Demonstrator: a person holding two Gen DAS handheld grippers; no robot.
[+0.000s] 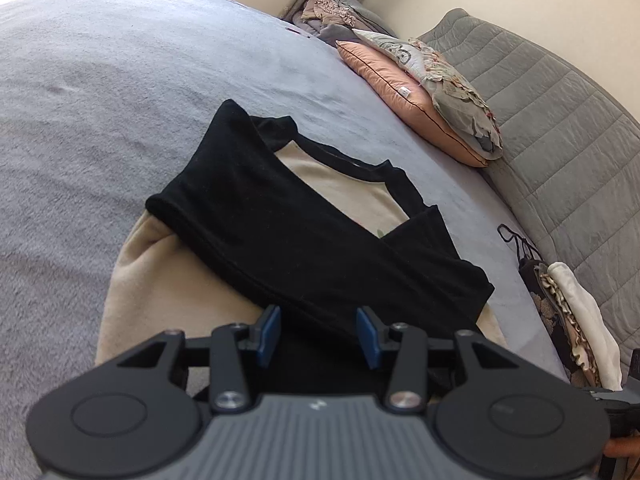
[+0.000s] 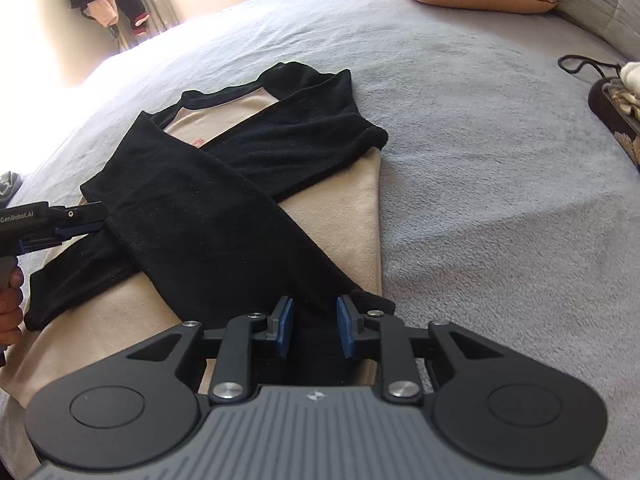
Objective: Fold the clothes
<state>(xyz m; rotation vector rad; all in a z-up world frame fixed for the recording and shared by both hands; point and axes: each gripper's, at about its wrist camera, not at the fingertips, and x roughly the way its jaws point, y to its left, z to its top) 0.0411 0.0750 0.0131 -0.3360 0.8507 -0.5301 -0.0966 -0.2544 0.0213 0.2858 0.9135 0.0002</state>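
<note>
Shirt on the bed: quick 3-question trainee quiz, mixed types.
1. True or false: both black sleeves of the shirt are folded across its beige body and cross each other.
2. The pink pillow lies: A) on the shirt, B) near the grey headboard, C) in a gripper.
3. Fill in: the left gripper and right gripper both have their jaws ____.

Key: 1 true; 2 B; 3 open.
</note>
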